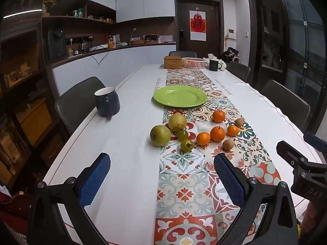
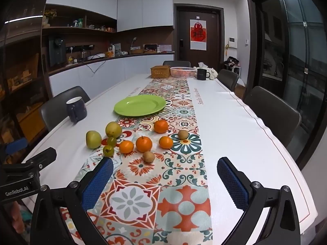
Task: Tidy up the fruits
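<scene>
Ten fruits are seen on the white surface [image 1: 126,163], and most of them lie on the patterned runner [image 1: 184,183]. A green apple [image 1: 160,135] lies at the left edge of the runner. A yellow pear [image 1: 177,122] lies just behind it. Two small green fruits [image 1: 182,135] [image 1: 187,145] are found just beside the apple and the pear, and whether they touch cannot be told. Four oranges [image 1: 203,138] [image 1: 217,134] [image 1: 232,130] [image 1: 218,116] are spread to the right of them. Two brown kiwis [image 1: 228,144] [image 1: 239,122] lie near the oranges.

A green plate [image 1: 180,96] is set on the runner, behind all the fruit and apart from it. Nothing is seen on the plate. A dark mug [image 1: 107,101] stands near the left edge of the surface.

At the far end, a woven box [image 1: 172,62], a white basket [image 1: 194,62] and a black mug [image 1: 214,65] are lined up.

The left gripper [image 1: 162,175] is held over the near end of the surface, with its jaws wide open and nothing between them. The right gripper [image 2: 165,180] is held the same way over the runner, with its jaws wide open and empty. Both are pointed down a little toward the fruit, and no fruit is touched.
</scene>
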Available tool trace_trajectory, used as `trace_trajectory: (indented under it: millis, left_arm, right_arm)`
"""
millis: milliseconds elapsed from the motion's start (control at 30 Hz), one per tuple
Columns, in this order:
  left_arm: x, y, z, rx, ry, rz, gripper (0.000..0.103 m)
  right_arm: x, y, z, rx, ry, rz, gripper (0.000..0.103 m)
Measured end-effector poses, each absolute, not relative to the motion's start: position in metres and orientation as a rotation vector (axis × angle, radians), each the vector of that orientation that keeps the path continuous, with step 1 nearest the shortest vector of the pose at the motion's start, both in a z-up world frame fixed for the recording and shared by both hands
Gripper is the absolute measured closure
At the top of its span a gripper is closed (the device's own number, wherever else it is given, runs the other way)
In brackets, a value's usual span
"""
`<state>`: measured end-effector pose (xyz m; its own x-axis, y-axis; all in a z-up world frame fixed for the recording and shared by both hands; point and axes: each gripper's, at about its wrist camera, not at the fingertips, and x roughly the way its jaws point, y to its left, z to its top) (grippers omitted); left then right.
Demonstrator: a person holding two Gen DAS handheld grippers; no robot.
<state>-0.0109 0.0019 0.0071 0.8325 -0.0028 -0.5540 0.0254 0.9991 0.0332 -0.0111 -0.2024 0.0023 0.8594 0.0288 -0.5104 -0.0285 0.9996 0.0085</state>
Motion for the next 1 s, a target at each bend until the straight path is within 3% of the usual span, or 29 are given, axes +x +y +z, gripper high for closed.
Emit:
trace_trajectory:
  millis: [1000]
  left_arm:
    - [-0.0101,0.0019,0.0053,0.034,0.589,-0.023,0.000]
  right_arm:
    - [-0.0138,-0.1986,0.0044,-0.004,0.530,0.032,0.001]
